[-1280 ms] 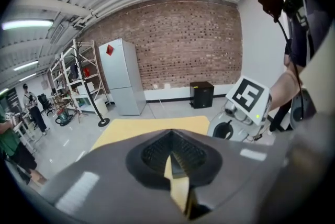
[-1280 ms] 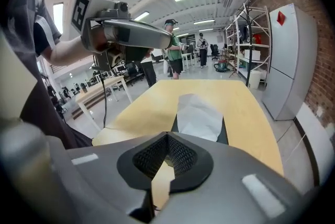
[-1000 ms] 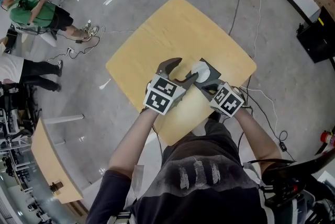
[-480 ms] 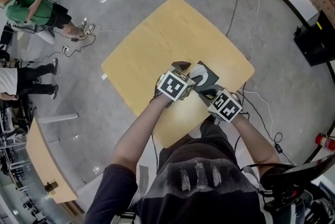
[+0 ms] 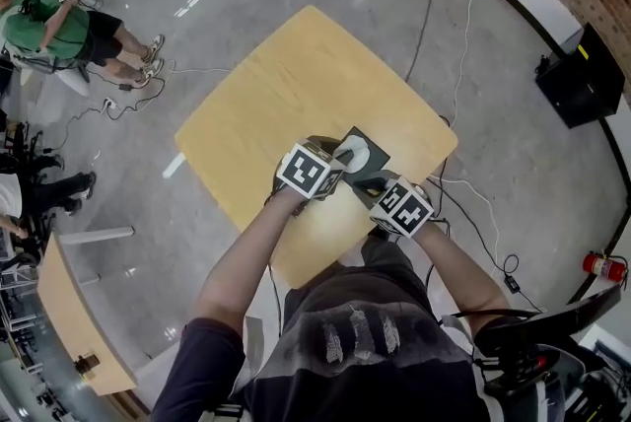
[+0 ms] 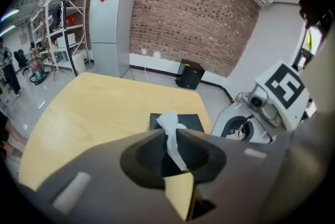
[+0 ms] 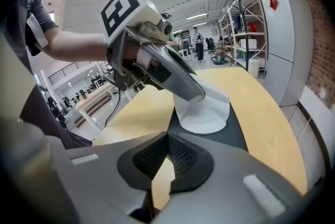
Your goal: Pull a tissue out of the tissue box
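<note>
A dark tissue box (image 5: 375, 150) lies on the yellow table (image 5: 276, 105), near its close right corner. A white tissue (image 5: 349, 152) stands up out of its top. My left gripper (image 5: 333, 157) points steeply down at the box; its jaws have just been closing and now pinch the tissue (image 6: 169, 122). In the right gripper view the left gripper's fingers (image 7: 183, 83) clamp the top of the tissue (image 7: 207, 110) above the box (image 7: 238, 131). My right gripper (image 5: 367, 181) sits at the box's near edge, shut with nothing in it (image 7: 167, 139).
The table's edge runs close behind the box on the right, with cables (image 5: 473, 203) on the floor below. A black case (image 5: 582, 73) and a red extinguisher (image 5: 595, 264) stand off to the right. People (image 5: 59, 26) are at far left. A tall fridge (image 6: 107, 29) stands by the brick wall.
My left gripper dropped from above the box onto the tissue and its wide-open jaws closed on it. The right gripper stayed at the box.
</note>
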The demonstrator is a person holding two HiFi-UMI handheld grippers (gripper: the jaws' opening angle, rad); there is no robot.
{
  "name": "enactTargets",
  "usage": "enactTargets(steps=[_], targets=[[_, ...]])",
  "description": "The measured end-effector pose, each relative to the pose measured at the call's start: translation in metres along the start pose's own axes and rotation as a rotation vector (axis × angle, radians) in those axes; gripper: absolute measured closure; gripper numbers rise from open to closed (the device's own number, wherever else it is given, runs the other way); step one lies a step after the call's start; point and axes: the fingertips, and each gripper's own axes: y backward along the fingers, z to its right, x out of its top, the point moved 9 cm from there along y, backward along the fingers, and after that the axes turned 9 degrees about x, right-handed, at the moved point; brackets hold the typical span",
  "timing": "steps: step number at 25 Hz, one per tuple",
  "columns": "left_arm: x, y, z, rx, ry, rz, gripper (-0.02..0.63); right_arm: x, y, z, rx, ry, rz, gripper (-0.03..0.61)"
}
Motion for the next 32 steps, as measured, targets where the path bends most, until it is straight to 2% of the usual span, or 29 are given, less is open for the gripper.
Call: enactTargets(steps=[3, 5, 9, 21, 32], targets=[[0.003, 0.003, -0.001, 0.014, 0.013, 0.026, 0.602, 0.0, 0.002, 0.003, 0.007, -0.001, -0.007, 0.583], [0.002, 0.005, -0.004, 0.017, 0.024, 0.025, 0.607, 0.002, 0.001, 0.004, 0.013, 0.01, -0.007, 0.583], [0.0, 0.007, -0.001, 0.014, 0.045, 0.027, 0.609, 0.001, 0.001, 0.003, 0.018, 0.02, -0.018, 0.583], [-0.005, 0.022, 0.003, 0.017, 0.038, 0.06, 0.609, -0.002, -0.005, 0.0, 0.041, -0.026, -0.002, 0.583], [0.001, 0.033, -0.001, 0.028, 0.031, 0.084, 0.609, 0.002, -0.006, 0.005, 0.024, -0.027, -0.005, 0.583]])
